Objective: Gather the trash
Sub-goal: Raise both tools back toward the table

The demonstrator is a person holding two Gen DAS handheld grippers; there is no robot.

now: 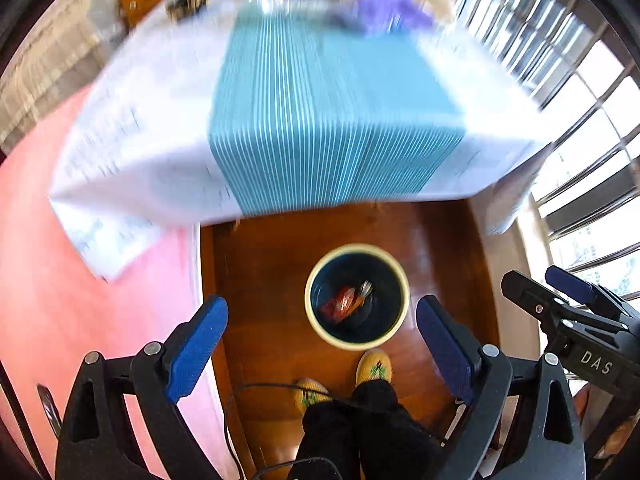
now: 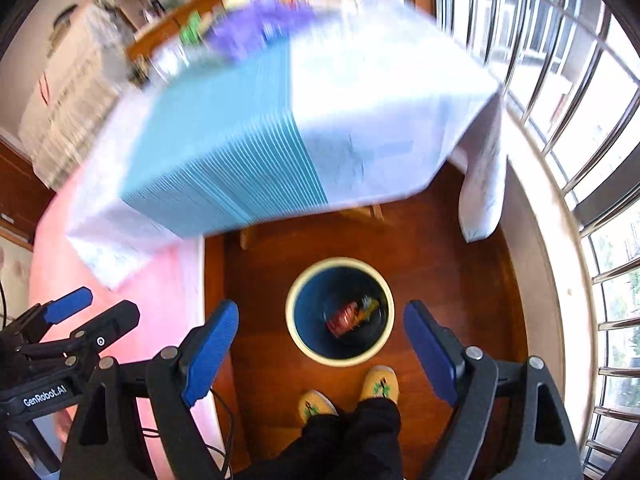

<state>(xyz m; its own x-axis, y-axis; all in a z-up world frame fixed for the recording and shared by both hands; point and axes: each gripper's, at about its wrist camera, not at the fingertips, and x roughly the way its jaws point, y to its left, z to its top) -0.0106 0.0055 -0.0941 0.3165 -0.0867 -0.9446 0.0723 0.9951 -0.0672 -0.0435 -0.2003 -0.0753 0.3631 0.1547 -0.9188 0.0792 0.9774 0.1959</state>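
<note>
At far left lies a pink rug point(image 1: 48, 280), its edge meeting the dark wooden floor point(image 1: 272, 272). The left gripper point(image 1: 322, 344) hangs above that floor with its blue pads spread wide and nothing between them. Seen from its own camera, the bin point(image 1: 357, 297), a round bucket with a pale rim and dark blue inside, sits on the floor directly in the gap between the two pads, well below them. In the bottom of the bin lies a red wrapper point(image 1: 340, 305) with a smaller shiny scrap point(image 1: 365, 289) touching its upper right end.

The right gripper point(image 2: 320, 350) is likewise released, pads far apart and empty, just beside the left one; each shows at the edge of the other's view. From the right wrist camera the bin also sits centred between the pads, below them, the wrapper visible inside.

Just on the near side of the bin stand the person's two yellow slippers point(image 2: 379, 383), dark trouser legs above them. Beyond the bin is the surface point(image 2: 360, 120), covered by a white cloth with a teal striped runner, blurred. At far right runs a barred window point(image 2: 580, 120).
</note>
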